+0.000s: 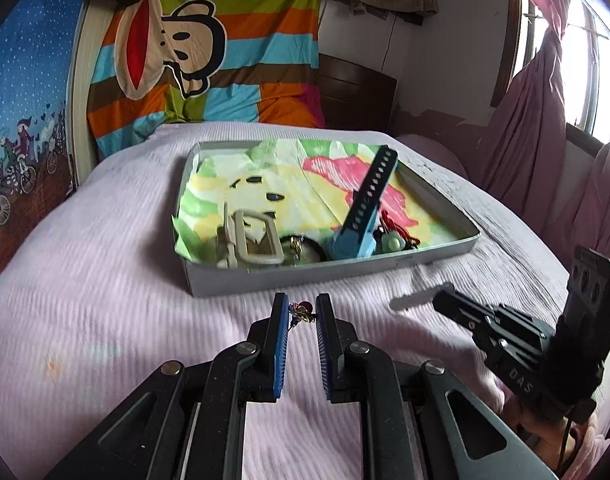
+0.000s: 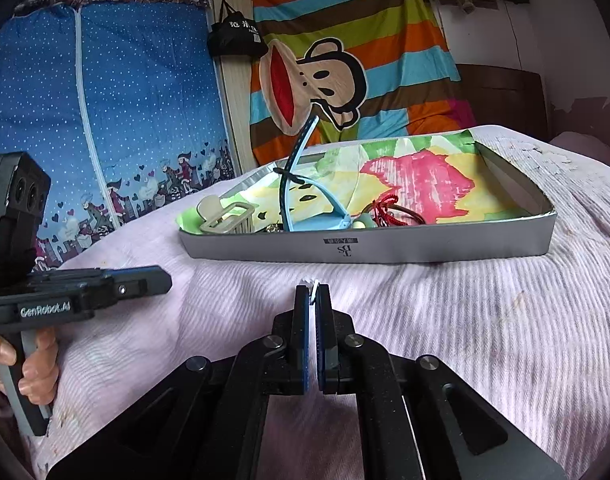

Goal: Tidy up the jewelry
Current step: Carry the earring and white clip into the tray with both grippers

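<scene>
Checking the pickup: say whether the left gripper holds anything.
Holding: the left gripper pinches a small earring at its tips, above the bedspread.

"GenRobot.AI" is printed in white on the side of the left gripper [image 2: 161, 280], "DAS" is seen in relief on the body of the right gripper [image 1: 445, 300], and an inverted "BS" monogram is printed on the front wall of the grey tray [image 2: 385, 250]; white characters on the hanging black bag [image 2: 235, 38] cannot be read.
</scene>
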Motion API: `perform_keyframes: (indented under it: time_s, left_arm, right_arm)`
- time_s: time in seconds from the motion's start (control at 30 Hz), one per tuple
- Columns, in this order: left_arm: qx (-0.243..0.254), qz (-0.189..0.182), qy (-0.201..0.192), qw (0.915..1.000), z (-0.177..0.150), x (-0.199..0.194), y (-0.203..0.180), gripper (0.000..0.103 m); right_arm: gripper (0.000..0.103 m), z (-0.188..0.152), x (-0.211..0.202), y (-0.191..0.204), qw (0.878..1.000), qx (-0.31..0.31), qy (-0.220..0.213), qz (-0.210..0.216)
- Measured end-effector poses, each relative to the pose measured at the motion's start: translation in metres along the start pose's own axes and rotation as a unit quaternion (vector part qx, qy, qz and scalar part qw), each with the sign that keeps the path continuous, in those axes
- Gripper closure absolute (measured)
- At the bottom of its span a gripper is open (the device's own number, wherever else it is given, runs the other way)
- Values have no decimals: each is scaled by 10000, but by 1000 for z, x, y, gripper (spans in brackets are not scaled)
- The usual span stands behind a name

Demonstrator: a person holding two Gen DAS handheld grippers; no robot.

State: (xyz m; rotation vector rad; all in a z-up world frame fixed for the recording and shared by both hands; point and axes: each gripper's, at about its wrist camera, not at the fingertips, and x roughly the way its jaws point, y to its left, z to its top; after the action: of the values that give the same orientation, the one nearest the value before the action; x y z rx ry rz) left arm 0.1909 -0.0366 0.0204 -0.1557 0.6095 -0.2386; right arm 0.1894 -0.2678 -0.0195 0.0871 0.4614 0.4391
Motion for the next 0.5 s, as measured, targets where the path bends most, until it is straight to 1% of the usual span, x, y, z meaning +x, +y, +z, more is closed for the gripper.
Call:
perform_keyframes:
  time_s: [0.13, 0.3, 0.4, 0.5]
  left_arm:
    - [-87, 23, -32, 10000, 17, 8, 2, 90]
    - [-99, -28, -24, 9999, 18, 13, -2, 90]
    - [-19, -45, -29, 10000, 18, 14, -8, 90]
    - [23, -52, -75, 10000, 25, 15, -12, 90]
  right_arm:
    - [100, 3, 3, 2, 10000, -20, 68, 5]
    - [100, 2, 1, -1, 10000, 61, -4, 36]
    - [100, 4, -3, -4, 9998, 139, -125, 43]
    - [100, 12, -10, -4, 9993, 145, -336, 47]
